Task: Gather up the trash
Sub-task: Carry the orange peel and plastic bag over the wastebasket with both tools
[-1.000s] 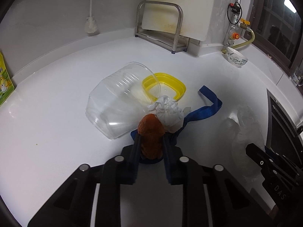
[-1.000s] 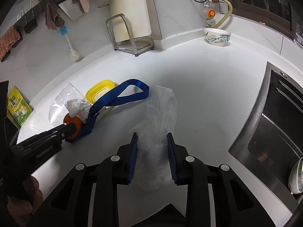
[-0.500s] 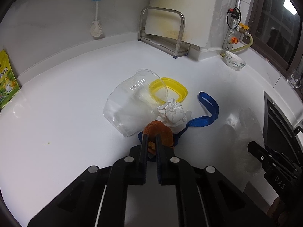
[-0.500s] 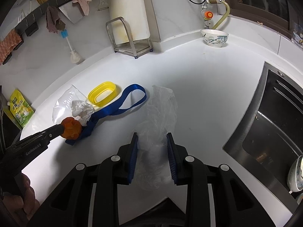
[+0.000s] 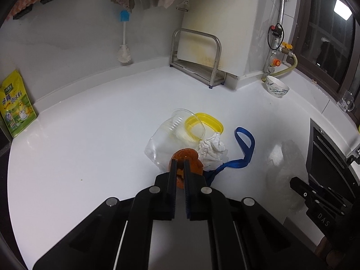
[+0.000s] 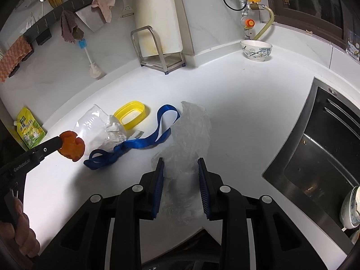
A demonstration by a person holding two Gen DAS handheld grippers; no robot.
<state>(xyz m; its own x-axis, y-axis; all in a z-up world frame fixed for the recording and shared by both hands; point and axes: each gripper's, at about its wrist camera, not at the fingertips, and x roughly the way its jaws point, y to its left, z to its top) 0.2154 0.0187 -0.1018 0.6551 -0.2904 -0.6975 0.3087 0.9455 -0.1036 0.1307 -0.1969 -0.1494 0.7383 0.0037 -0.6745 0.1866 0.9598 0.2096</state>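
My left gripper is shut on an orange peel and holds it above the white counter. The right wrist view shows the peel hanging clear of the surface at the left gripper's tip. Beneath it lie a clear plastic tub on its side, a yellow lid, a crumpled tissue and a blue strap. My right gripper is shut on a clear plastic bag that stands up between its blue pads.
A steel sink opens at the right, with a bowl inside it. A patterned bowl, a metal rack and a brush line the back wall. A yellow-green pouch stands at the far left.
The left jaws closed on the orange peel and lifted it up and back from the pile. The right gripper and its bag stayed put.
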